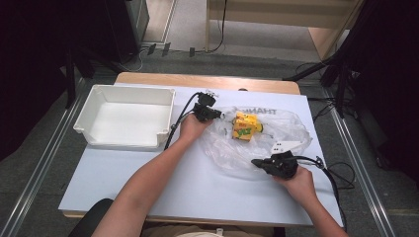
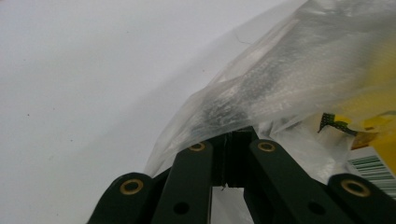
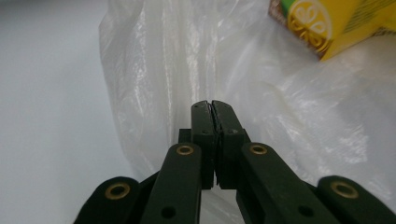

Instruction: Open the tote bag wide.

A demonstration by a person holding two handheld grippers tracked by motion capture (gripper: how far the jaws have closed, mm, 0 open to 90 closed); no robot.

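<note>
Table surface (image 1: 148,173) is covered with white sheeting, and an empty white bin (image 1: 126,117) is set beside the left gripper (image 1: 217,114), on its outer side. A clear plastic bag (image 1: 276,133) is spread between the two grippers, with yellow cartons (image 1: 245,126) inside it, ahead of the right gripper (image 1: 255,161). The left gripper is clenched on the bag's edge, film being bunched over its jaw tips. The right gripper is clamped shut on the bag's near edge.

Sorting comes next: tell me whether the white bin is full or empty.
Empty: the white bin shows only its bare white floor in the high view.
</note>
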